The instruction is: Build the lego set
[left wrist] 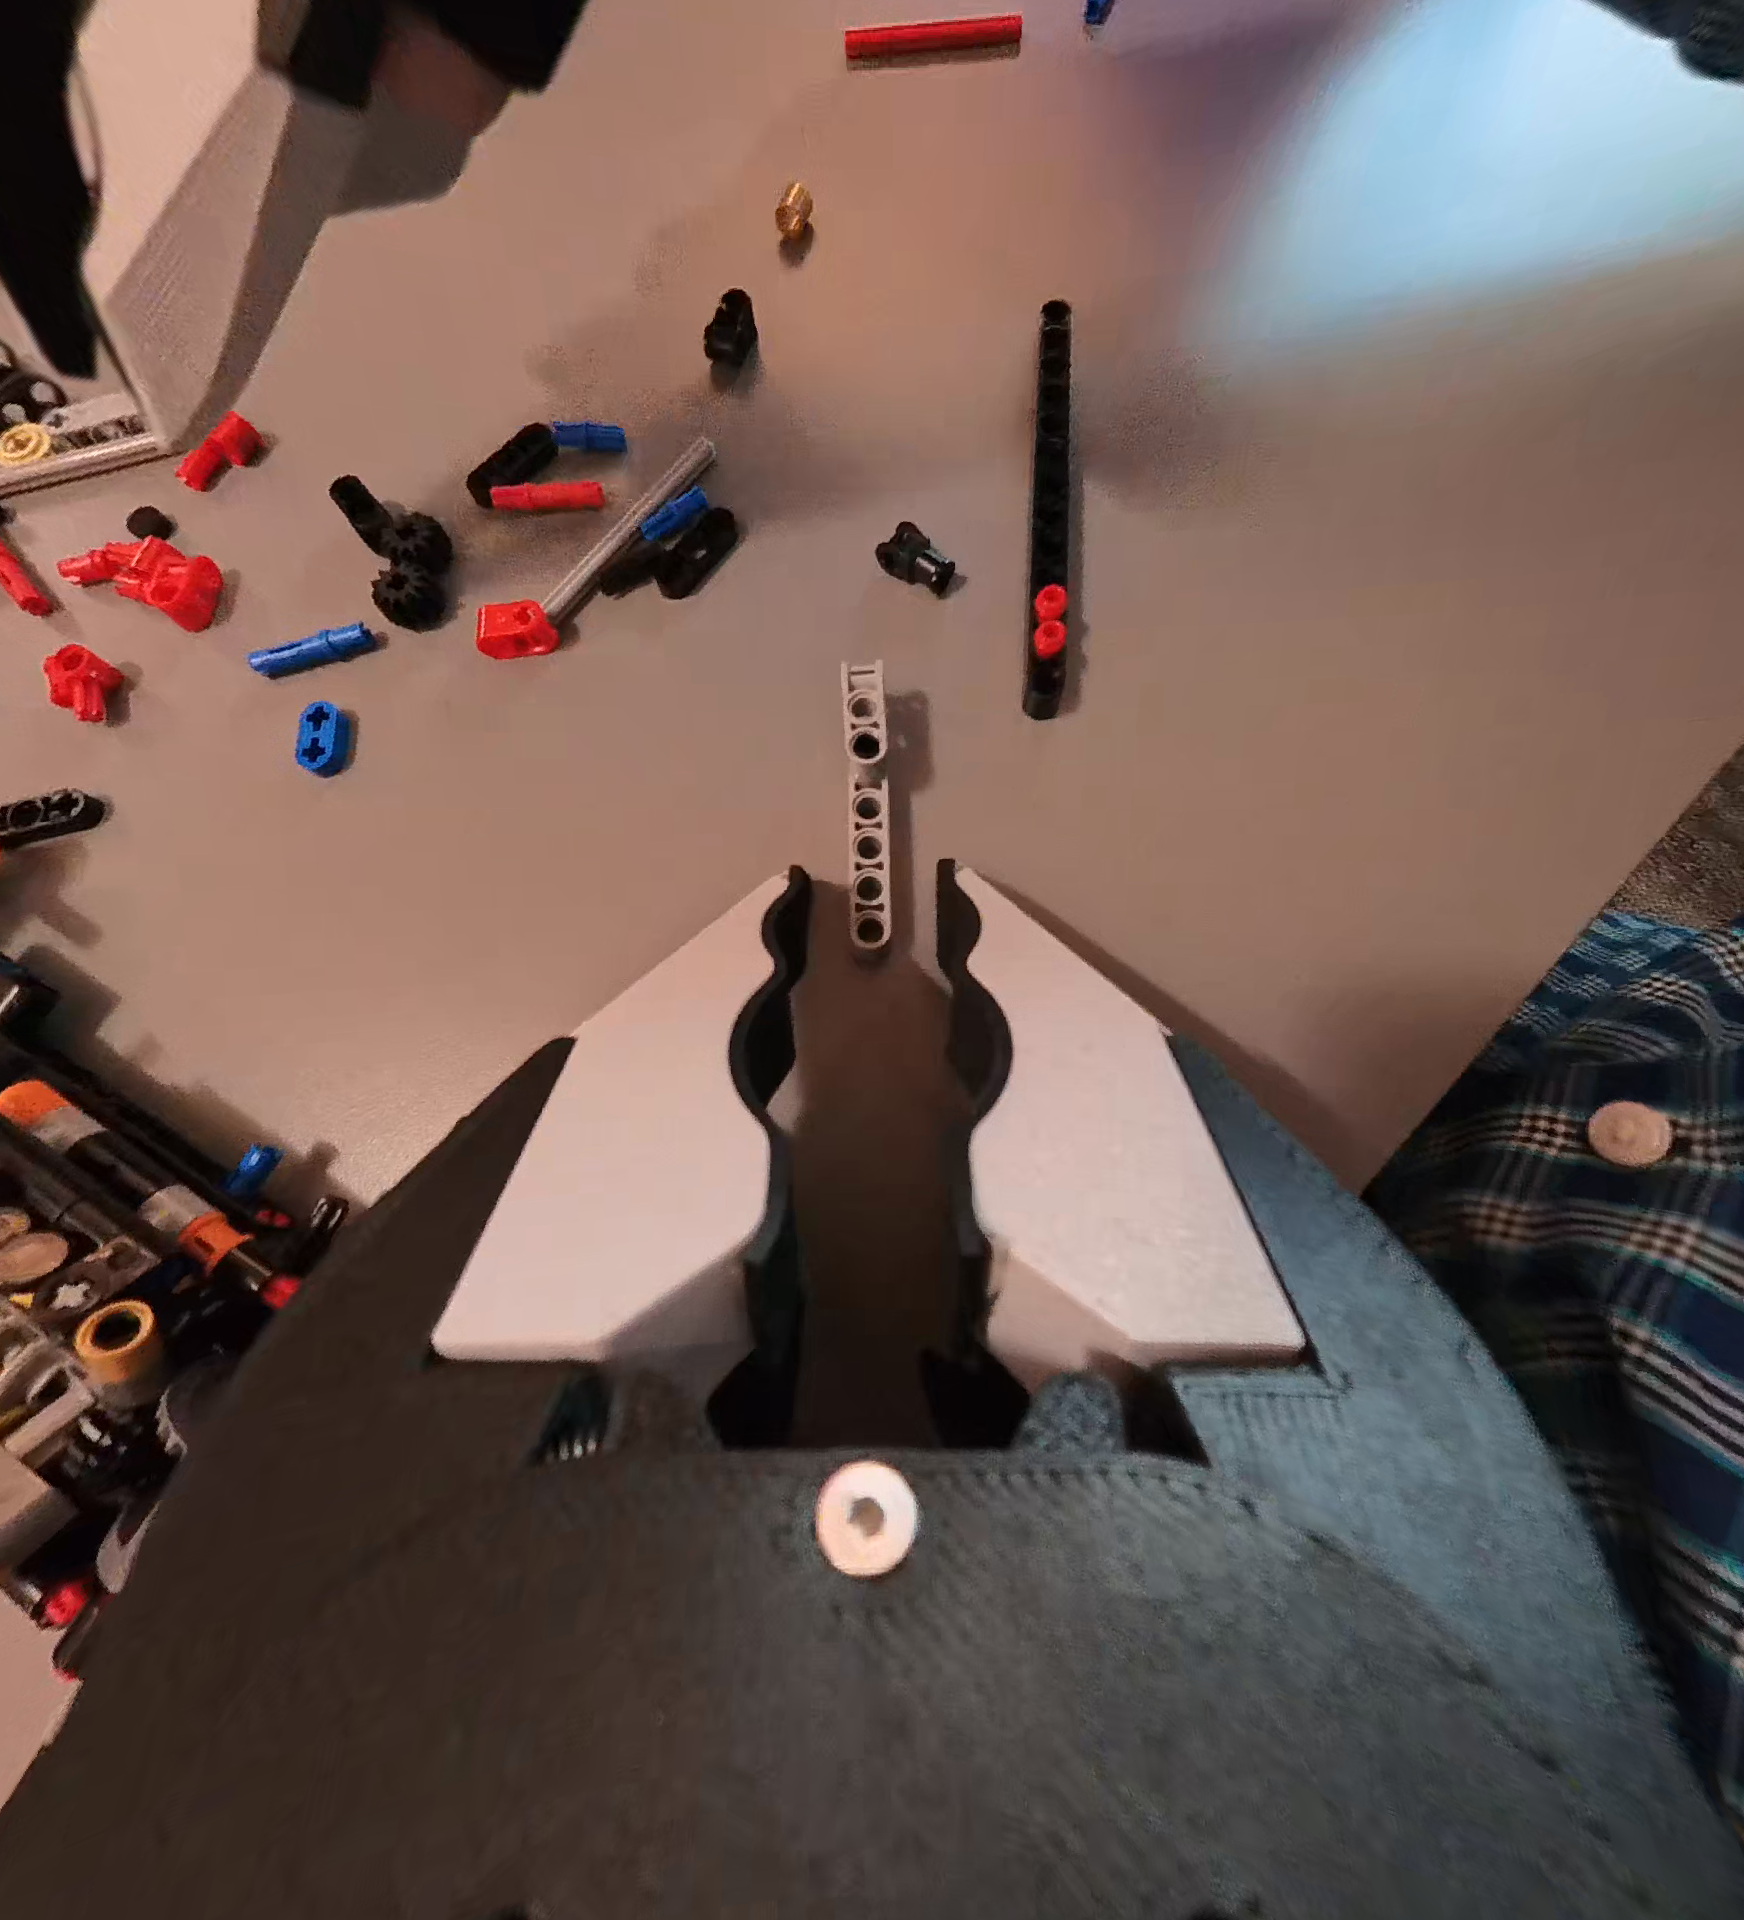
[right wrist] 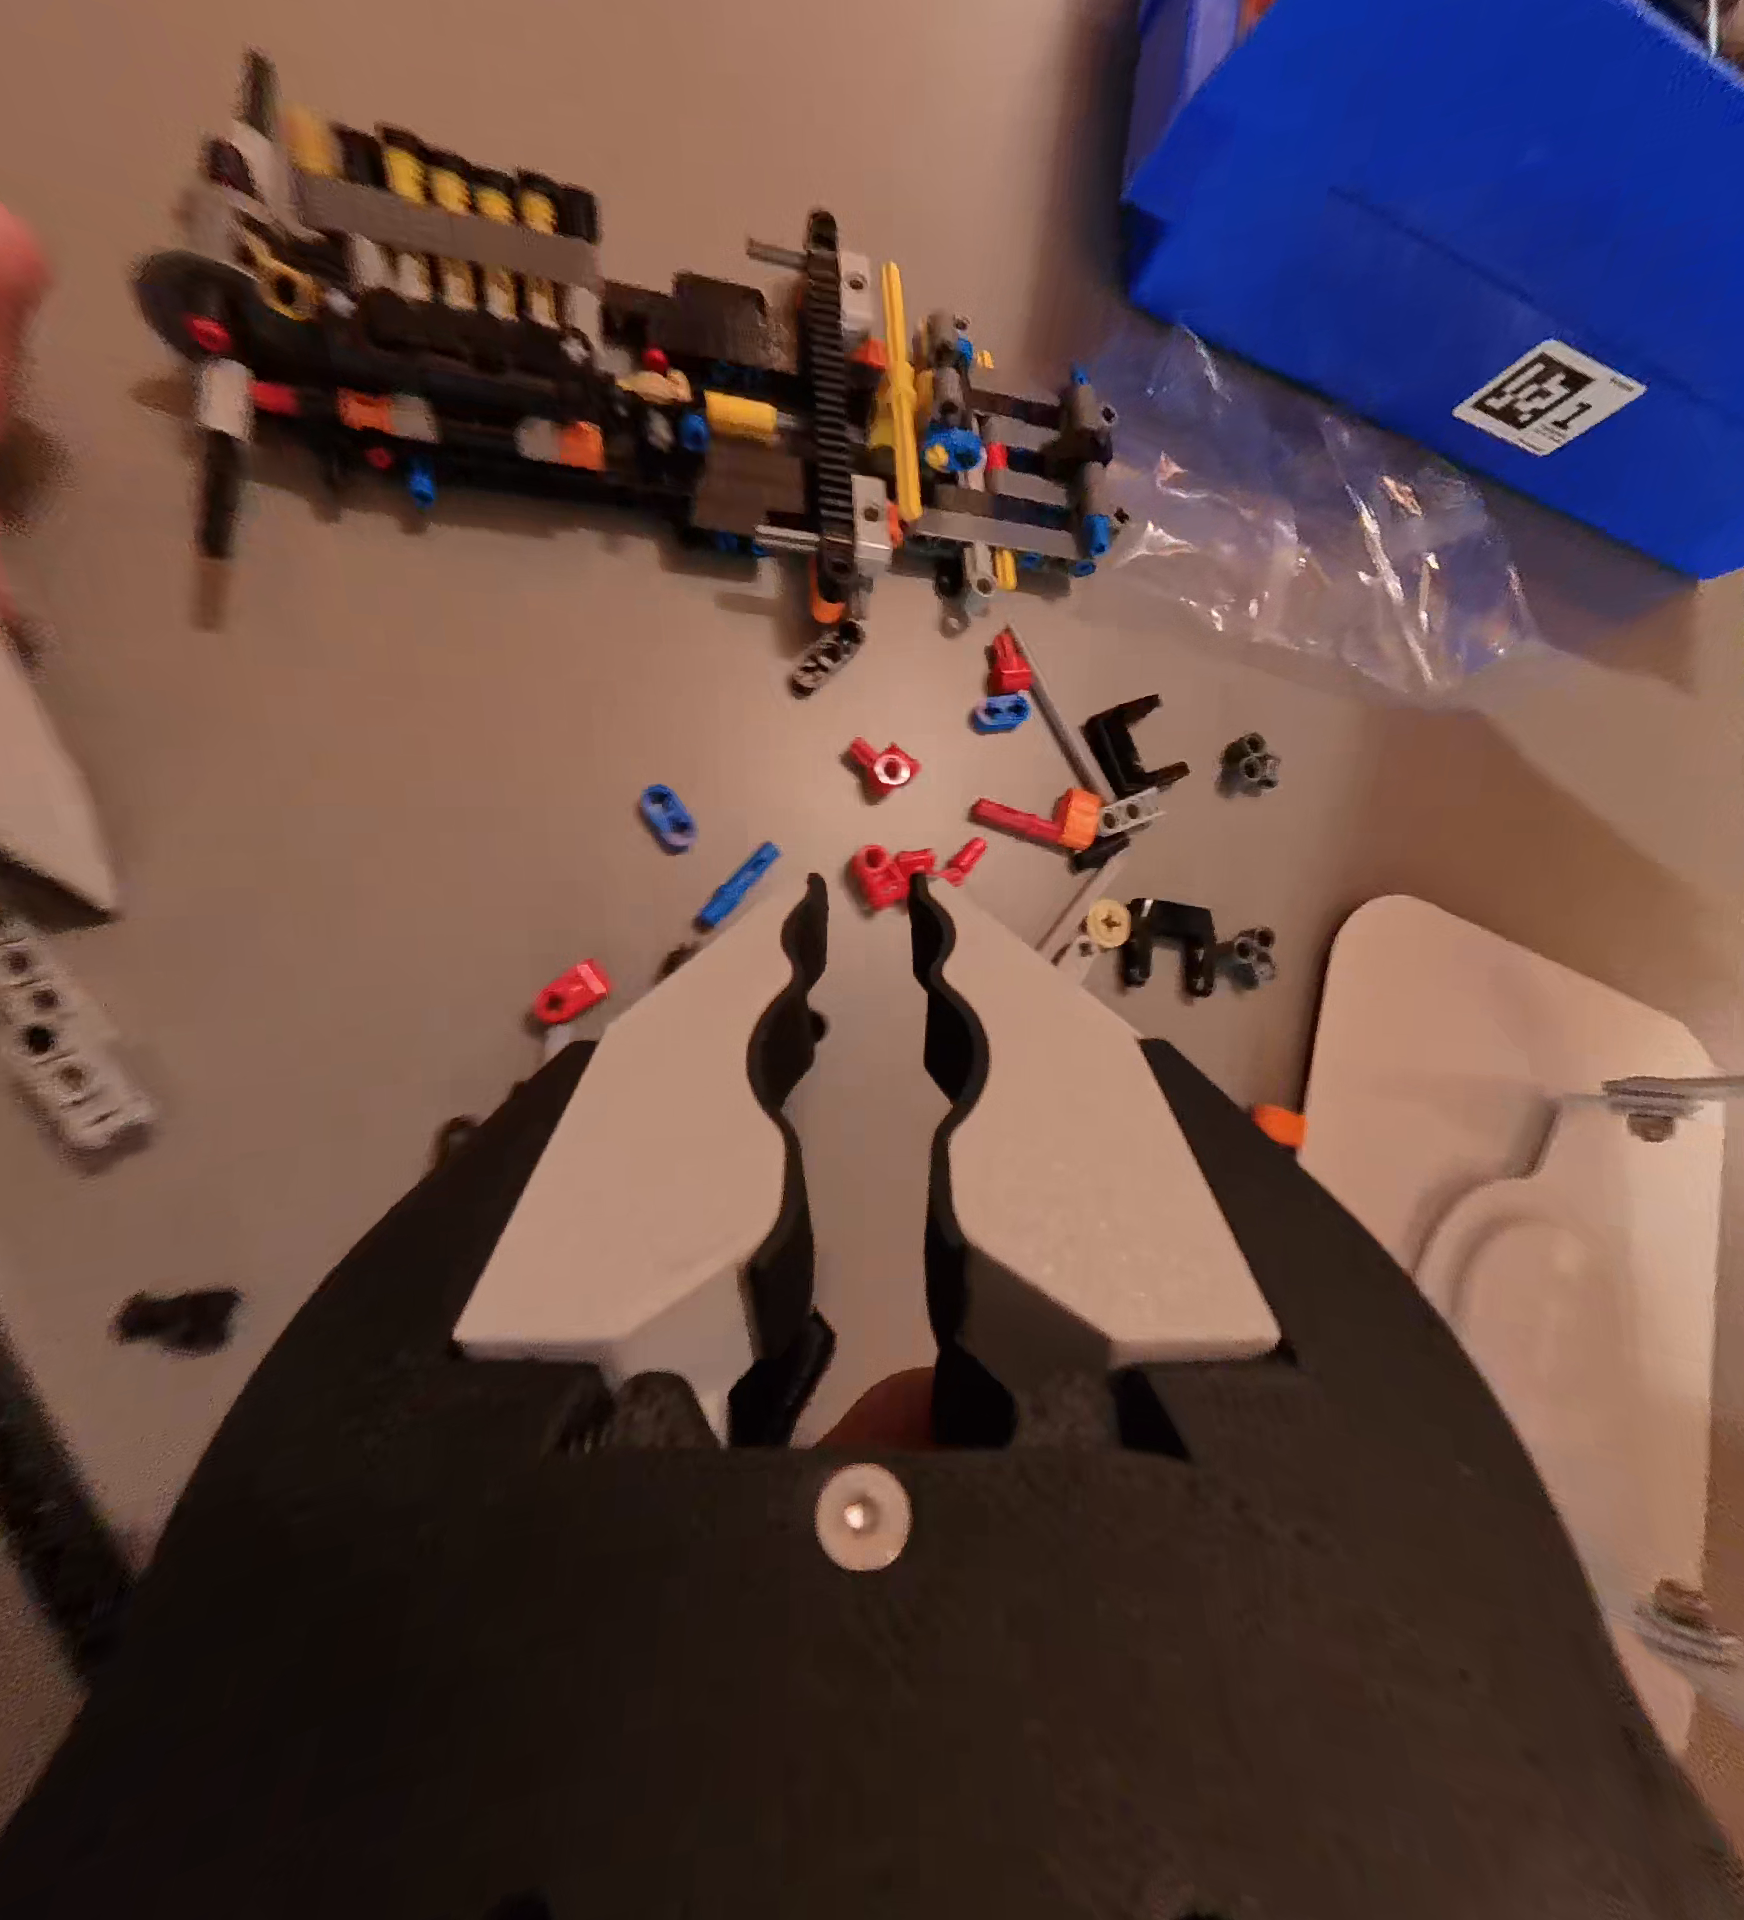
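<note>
My left gripper (left wrist: pixel 870 883) is open, low over the table. A light grey holed beam (left wrist: pixel 866 810) lies flat with its near end between the fingertips, touching neither. A long black beam (left wrist: pixel 1052 509) with two red pins lies to its right. My right gripper (right wrist: pixel 868 896) is open and empty, its tips just short of a cluster of small red connectors (right wrist: pixel 889 871). The partly built model (right wrist: pixel 639 395), black and grey with yellow parts, lies beyond it. The grey beam (right wrist: pixel 42 1023) also shows blurred at the left edge of the right wrist view.
Loose red, blue and black pins and connectors (left wrist: pixel 348 561) are scattered left of the grey beam. A blue bin (right wrist: pixel 1491 260) and a clear plastic bag (right wrist: pixel 1294 520) lie at the far right. A white moulded object (right wrist: pixel 1491 1143) sits right. A plaid-clothed person (left wrist: pixel 1626 1299) is at the table edge. There is about 15 cm between the tips of the two grippers.
</note>
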